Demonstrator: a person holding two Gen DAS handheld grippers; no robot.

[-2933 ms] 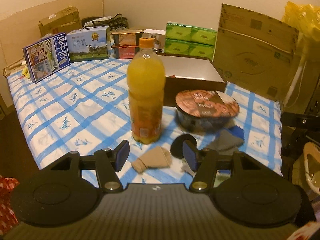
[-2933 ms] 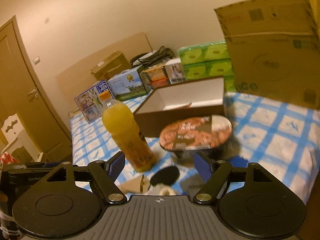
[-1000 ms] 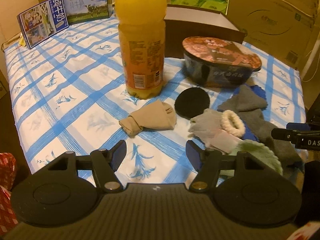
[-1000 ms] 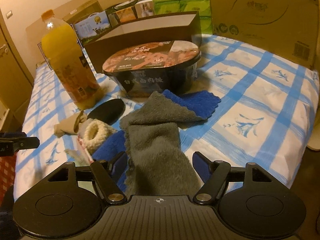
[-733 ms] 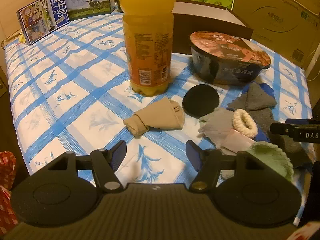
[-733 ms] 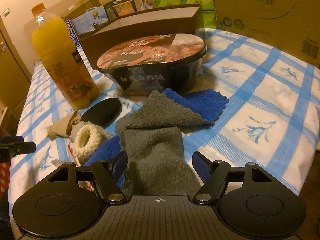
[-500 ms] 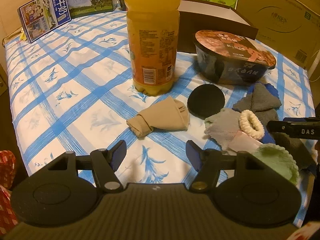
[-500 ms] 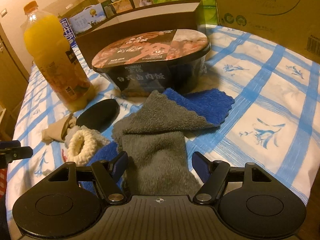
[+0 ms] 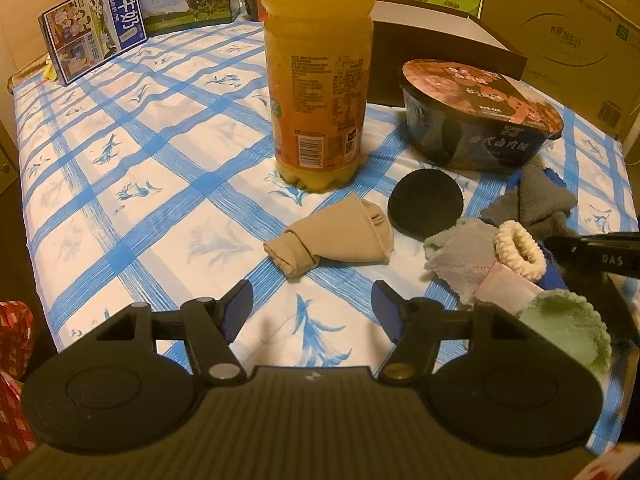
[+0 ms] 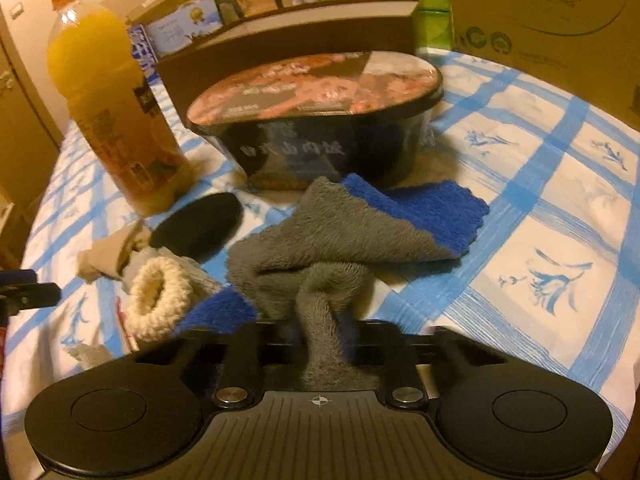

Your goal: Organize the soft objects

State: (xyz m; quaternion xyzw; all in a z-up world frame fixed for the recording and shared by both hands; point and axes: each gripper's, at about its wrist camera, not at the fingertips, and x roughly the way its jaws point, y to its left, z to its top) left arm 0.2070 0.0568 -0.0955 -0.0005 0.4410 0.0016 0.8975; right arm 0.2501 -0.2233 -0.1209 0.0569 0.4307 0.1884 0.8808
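Grey fleece cloth (image 10: pixel 320 248) is pinched in the right tool (image 10: pixel 320 340); the left tool (image 9: pixel 311 308) gapes wide above the tablecloth (image 9: pixel 160 184).

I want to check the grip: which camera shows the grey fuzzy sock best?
The right wrist view: the grey fuzzy sock fills the centre, bunched and pinched in the shut right gripper. The left wrist view shows only part of it at the right edge, beside the noodle bowl.

Dim amber light, fisheye-bent edges
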